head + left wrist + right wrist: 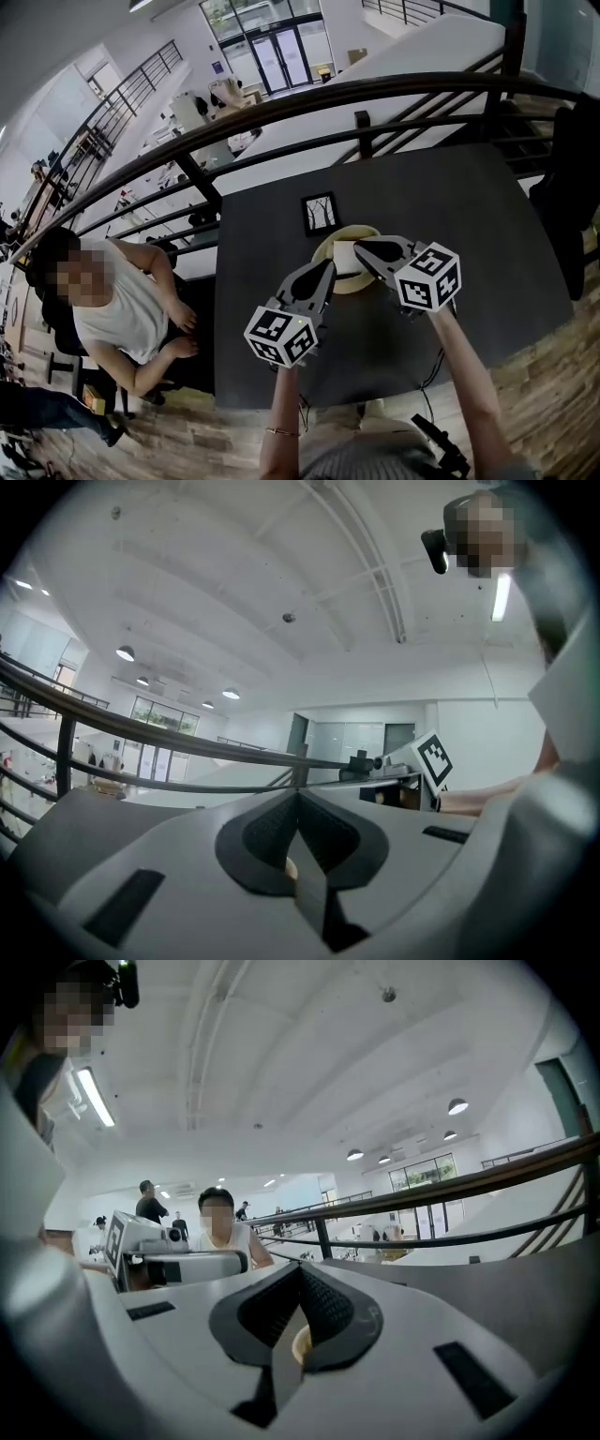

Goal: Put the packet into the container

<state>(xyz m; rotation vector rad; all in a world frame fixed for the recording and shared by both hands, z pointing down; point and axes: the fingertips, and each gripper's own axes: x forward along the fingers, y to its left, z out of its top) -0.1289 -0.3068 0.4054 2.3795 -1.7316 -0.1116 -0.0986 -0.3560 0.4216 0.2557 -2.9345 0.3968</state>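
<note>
left gripper (330,266) and right gripper (359,246), jaws pressed together on nothing, hover at 8 and 4 o'clock of the container (339,233), seemingly because the packet (345,258) already lies inside

This looks like a large open office hall, seen from an upper gallery. A black metal railing (281,103) runs along the edge behind the dark worktop (469,206). Beyond it lies a lower floor with white furniture (192,112) and tall glass doors (281,56). The high white ceiling (309,1044) carries round lamps (457,1106). The gallery floor (553,394) is of wood planks, and a person (122,305) sits beside the worktop.
</note>
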